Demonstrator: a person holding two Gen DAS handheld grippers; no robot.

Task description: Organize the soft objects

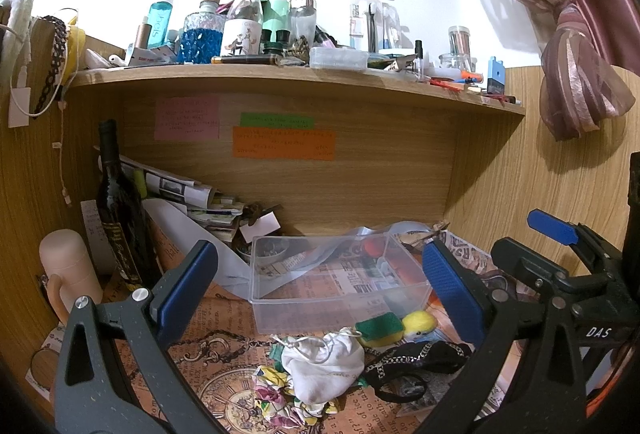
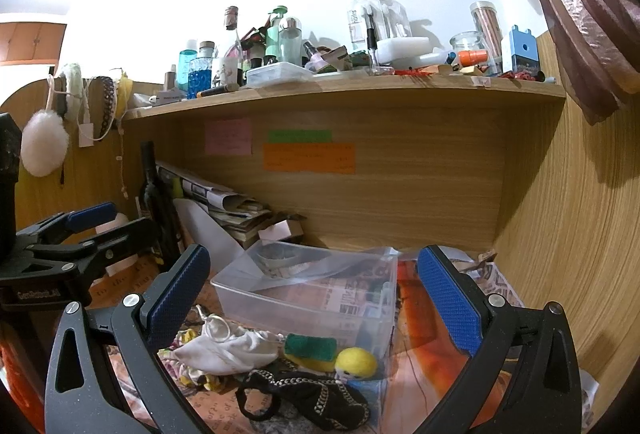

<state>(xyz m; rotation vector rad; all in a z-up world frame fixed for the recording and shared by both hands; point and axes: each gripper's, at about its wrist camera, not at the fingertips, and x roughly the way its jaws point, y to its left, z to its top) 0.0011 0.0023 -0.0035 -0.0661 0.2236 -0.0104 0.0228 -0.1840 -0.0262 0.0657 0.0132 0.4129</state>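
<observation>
Step in hand, by judgement: approach before the first pick; no soft object is held and the clear plastic bin [image 1: 340,274] appears to hold none of the soft items yet.

Left gripper [image 1: 320,286]: jaws spread wide, nothing between the pads; it hovers above the pile. Right gripper [image 2: 316,298]: jaws likewise spread and empty; it is level with the left and just beside it.

Location of the task items: all lie in a loose heap on the desk, against the near wall of the bin; the white drawstring pouch [image 1: 320,366] rests on the floral cloth [image 1: 276,390]; the green-and-yellow sponge [image 1: 378,330] and the yellow felt ball [image 1: 419,324] touch each other and sit just beside the bin; the black chain-trimmed fabric piece [image 1: 416,358] lies in front of them.

Next move, by judgement: lower one gripper over a single item, most likely the pouch, which lies uppermost; close on a gathered fold, not a loose cord; lift clear of the heap so that neighbouring cloth does not drag; release over the open bin.

Surface: a desk covered with printed vintage-style paper [image 1: 224,318]; wood-grain panels enclose it at back and sides.

Room: a shelf [image 1: 280,74] above carries crowded bottles and jars; coloured notes are stuck to the back panel; a dark wine bottle [image 1: 120,214] stands at left beside stacked papers; a tied pink curtain [image 1: 576,54] hangs at right.
</observation>
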